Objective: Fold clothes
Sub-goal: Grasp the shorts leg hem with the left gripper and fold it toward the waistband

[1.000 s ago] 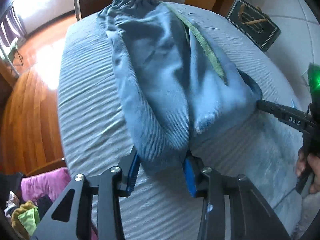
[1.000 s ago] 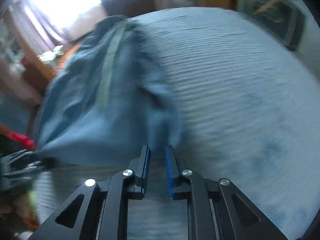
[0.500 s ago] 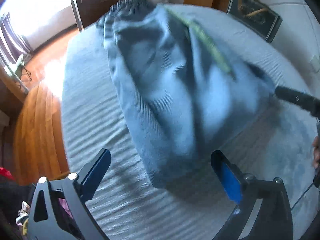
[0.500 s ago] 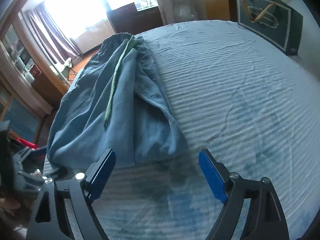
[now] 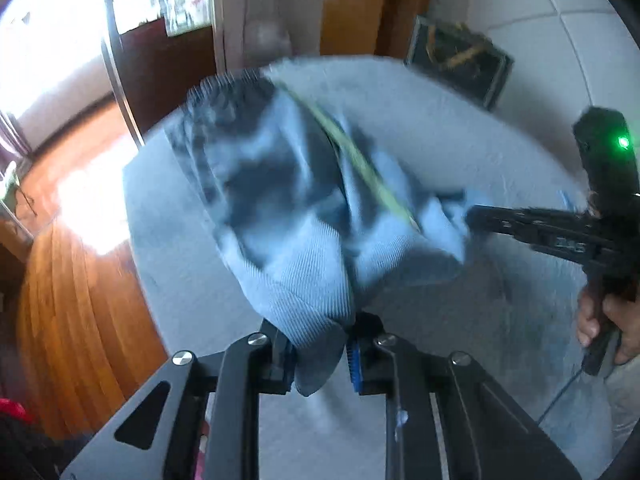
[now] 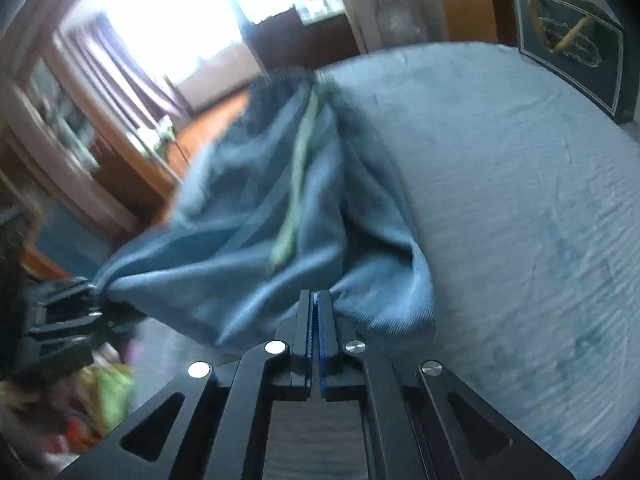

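1. My left gripper (image 5: pixel 320 356) is closing its jaws on one lower corner of the blue garment (image 5: pixel 304 216); a thick fold of ribbed cloth sits between the pads and bulges out past them.
2. My right gripper (image 6: pixel 318 316) is clenched tight on the garment's other lower corner, the pads almost meeting with only a thin edge of cloth pinched at their tips.
3. The garment is on the bed (image 6: pixel 520 208), toward the bed's left side as the right wrist camera sees it. Its gathered waistband (image 6: pixel 288 76) rests near the bed's far edge, and the end near me is raised off the bed between my two grippers.
4. A green strip (image 6: pixel 300 176) runs down the garment from the waistband toward my right gripper.
5. In the left wrist view, the right gripper comes in from the bed's right side, with my hand (image 5: pixel 612 320) around its handle.
6. A dark bag (image 6: pixel 572 44) stands past the bed's far right corner, against the wall.
7. A wooden floor (image 5: pixel 68 288) lies off the bed's left side.
8. Both views are smeared with motion blur.
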